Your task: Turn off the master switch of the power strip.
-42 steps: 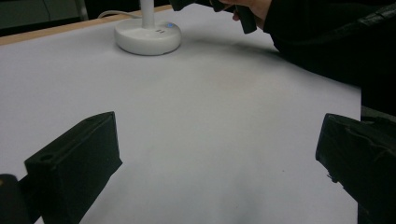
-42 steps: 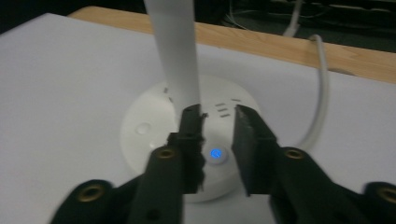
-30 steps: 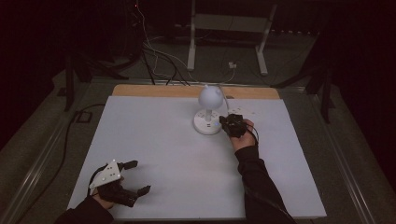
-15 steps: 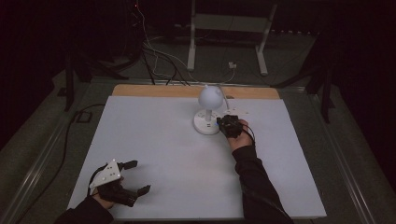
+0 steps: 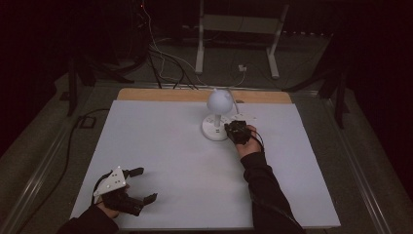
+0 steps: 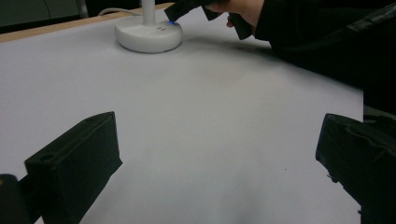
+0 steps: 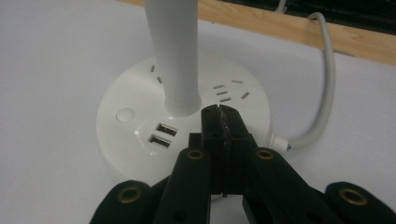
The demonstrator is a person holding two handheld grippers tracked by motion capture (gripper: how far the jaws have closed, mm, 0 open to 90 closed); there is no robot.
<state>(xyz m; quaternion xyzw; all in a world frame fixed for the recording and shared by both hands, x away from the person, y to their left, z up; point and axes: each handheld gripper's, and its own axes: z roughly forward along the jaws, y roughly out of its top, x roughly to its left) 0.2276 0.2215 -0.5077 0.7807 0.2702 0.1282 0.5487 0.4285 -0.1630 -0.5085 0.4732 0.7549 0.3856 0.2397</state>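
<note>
A white desk lamp with a globe head (image 5: 218, 100) stands on its round base (image 5: 211, 130) at the far middle of the white table. My right gripper (image 5: 229, 130) is shut, and its closed tips (image 7: 218, 112) rest over the base (image 7: 121, 140) just right of the stem (image 7: 175, 51). A round button (image 7: 125, 114) and two USB ports (image 7: 161, 134) sit left of the tips. In the left gripper view a small blue light glows at the base (image 6: 148, 36). My left gripper (image 5: 146, 184) lies open near the table's front left corner, nothing between its fingers (image 6: 79, 154).
The lamp's white cable (image 7: 327, 79) curves off the base's right side toward the wooden back edge (image 5: 160, 94). A person's sleeve (image 5: 263, 190) crosses the right half of the table. Cables and a stand's legs (image 5: 199, 53) lie on the floor behind.
My right gripper has edged left onto the lamp's base. The left gripper has hardly moved.
</note>
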